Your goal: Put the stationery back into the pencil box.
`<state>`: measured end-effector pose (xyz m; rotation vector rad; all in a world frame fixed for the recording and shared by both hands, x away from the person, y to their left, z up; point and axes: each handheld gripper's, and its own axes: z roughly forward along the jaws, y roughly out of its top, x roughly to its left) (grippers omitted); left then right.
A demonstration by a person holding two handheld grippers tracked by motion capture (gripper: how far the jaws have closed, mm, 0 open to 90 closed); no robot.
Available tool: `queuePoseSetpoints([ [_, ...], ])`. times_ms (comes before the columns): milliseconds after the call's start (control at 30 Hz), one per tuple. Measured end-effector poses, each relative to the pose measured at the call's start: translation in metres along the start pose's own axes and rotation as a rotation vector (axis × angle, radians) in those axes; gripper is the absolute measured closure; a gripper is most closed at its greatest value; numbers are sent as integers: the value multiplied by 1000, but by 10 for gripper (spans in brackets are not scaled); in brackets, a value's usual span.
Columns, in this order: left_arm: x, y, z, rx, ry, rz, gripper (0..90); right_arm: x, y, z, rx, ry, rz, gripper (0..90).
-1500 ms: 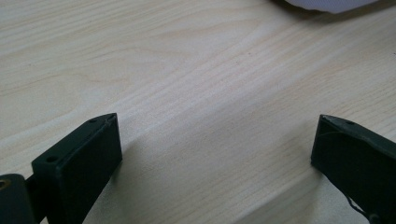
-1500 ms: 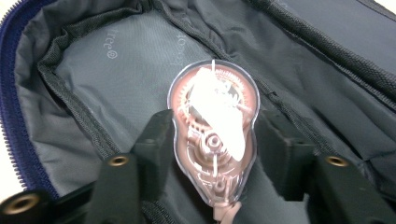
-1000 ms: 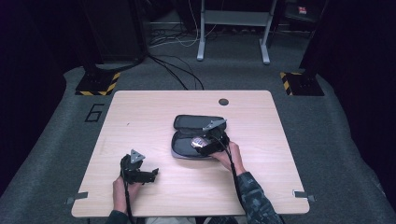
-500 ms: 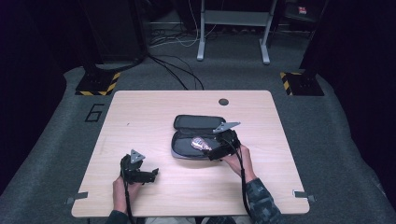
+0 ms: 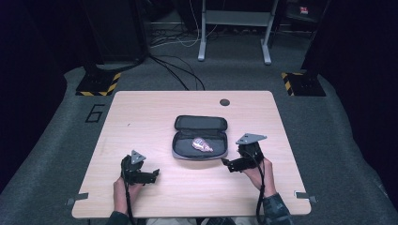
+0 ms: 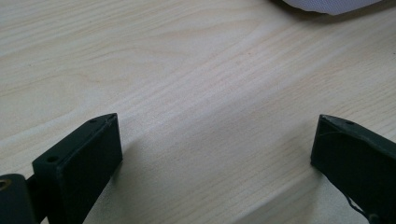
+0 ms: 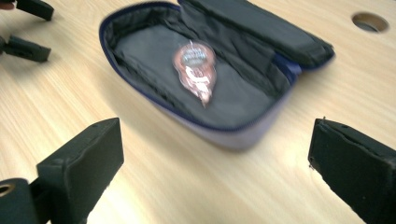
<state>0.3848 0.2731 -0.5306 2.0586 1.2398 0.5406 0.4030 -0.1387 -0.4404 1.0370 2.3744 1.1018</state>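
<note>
High view: an open dark case (image 5: 200, 140) is seen on the table (image 5: 141, 117), just beside the right gripper (image 5: 227, 163) on its jaw side, with a small pinkish wrapped item (image 5: 202, 145) lying in its lower half. In the right gripper view the case (image 7: 210, 70) and the item (image 7: 195, 70) are seen ahead of the jaws. The right gripper is held low and about level by a hand (image 5: 256, 174); its jaws have just been opening and are spread wide, with nothing between them. The left gripper (image 5: 157, 174) is held low, well apart from the case; its jaws are set wide apart over bare wood.
</note>
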Motion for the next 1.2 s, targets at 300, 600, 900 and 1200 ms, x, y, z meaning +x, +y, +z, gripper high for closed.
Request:
queuePoseSetpoints([
  [300,0,-1,1,-13,7,-1,18,-10,-39,-18,11,-89,45,0],
  [600,0,-1,1,-13,7,-1,18,-24,-88,-18,46,-163,126,0],
  [900,0,0,1,-13,6,-1,18,-37,-124,-12,78,-190,184,0],
  [1200,0,-1,1,-13,7,0,18,-36,-128,-12,62,-199,169,0],
])
